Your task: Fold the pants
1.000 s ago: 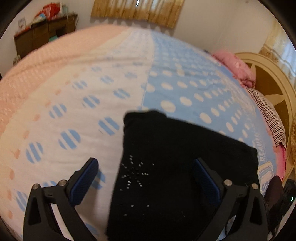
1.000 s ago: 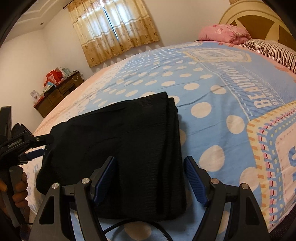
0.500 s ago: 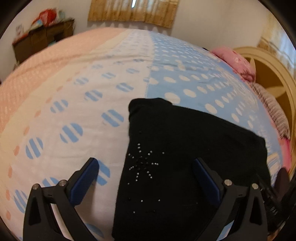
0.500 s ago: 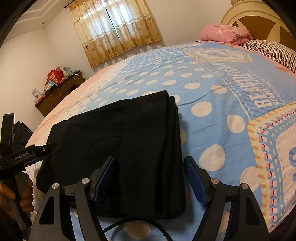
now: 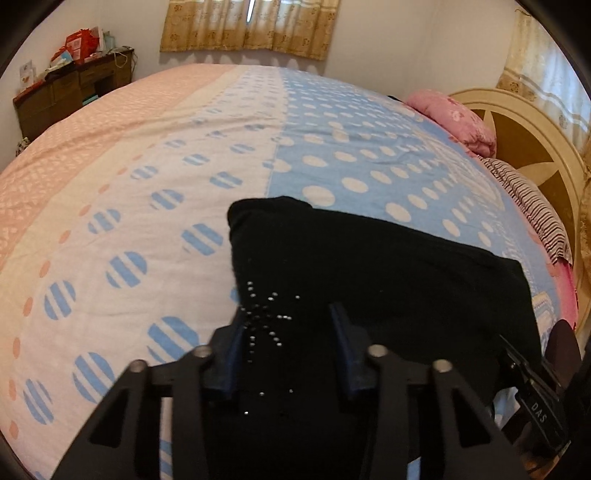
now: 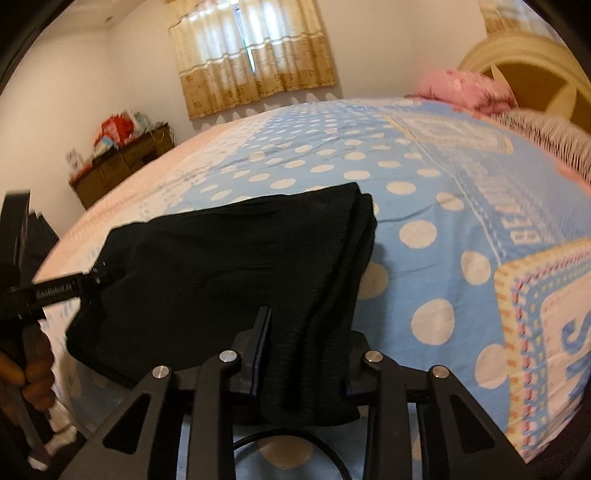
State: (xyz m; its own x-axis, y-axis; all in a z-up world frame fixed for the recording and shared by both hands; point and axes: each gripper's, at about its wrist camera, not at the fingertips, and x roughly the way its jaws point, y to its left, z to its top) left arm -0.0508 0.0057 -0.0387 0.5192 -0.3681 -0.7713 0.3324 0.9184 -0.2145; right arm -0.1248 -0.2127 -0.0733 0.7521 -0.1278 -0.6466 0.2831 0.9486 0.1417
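Each view rides a hand-held gripper, looking forward and downward along its two fingers, close over the near edge of the bed (image 5: 110,206). The left wrist view faces across the bedspread toward the curtained window (image 5: 247,26), headboard (image 5: 517,147) off beyond its right finger. The right wrist view faces the same window (image 6: 251,51) from further right. Both share the black pants (image 5: 388,273) lying ahead of the fingers — and each catches the other gripper at its edge.
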